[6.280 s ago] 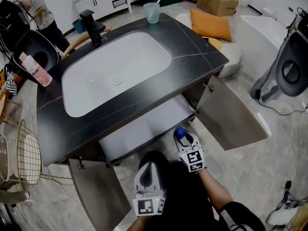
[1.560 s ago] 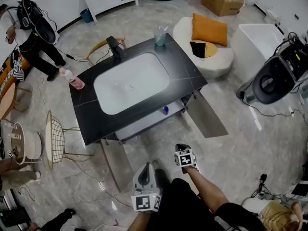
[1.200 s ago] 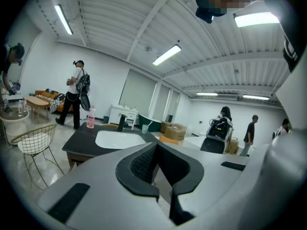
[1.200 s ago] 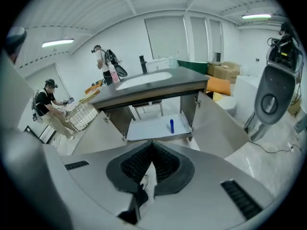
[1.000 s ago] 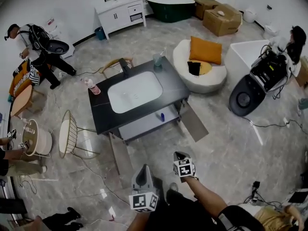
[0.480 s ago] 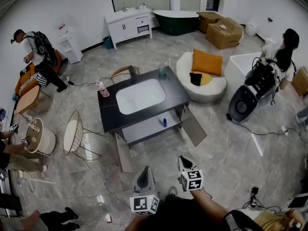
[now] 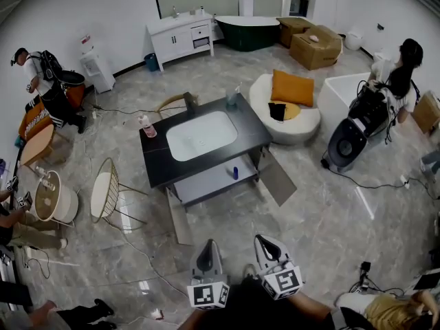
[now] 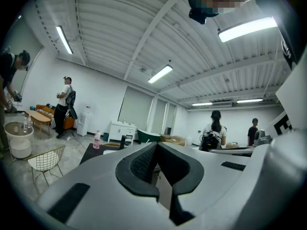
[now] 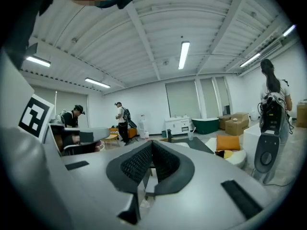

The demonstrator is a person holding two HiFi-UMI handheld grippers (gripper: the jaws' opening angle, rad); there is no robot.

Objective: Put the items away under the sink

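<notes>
Left gripper (image 8: pixel 156 144): the jaws are closed, pads meeting at the tips, with nothing between them. Right gripper (image 9: pixel 152 143): the jaws are likewise closed and empty. In the head view I see both grippers low at the bottom edge, side by side and pointing away from me toward the table (image 7: pixel 251 137), which is well apart from them.

Against the frame of some six seconds ago, I note that the right gripper then held the blue bottle (image 7: pixel 234 173) at the shelf (image 7: pixel 206 182); it now holds nothing, and the bottle rests on that shelf on its own. I now stand much farther from the table, and since half a second ago the right gripper has dropped lower and to the right.

The blue bottle stands toward the right end of the shelf under the sink (image 7: pixel 200 135), between the two open cabinet doors (image 7: pixel 277 179). Its long axis appears vertical; it is too small for me to tell which end is up.

On the table top, a pink bottle (image 7: pixel 145 127) stands at the left edge, a dark faucet (image 7: pixel 190 102) behind the sink, and a cup (image 7: pixel 231 98) at the far right corner.
</notes>
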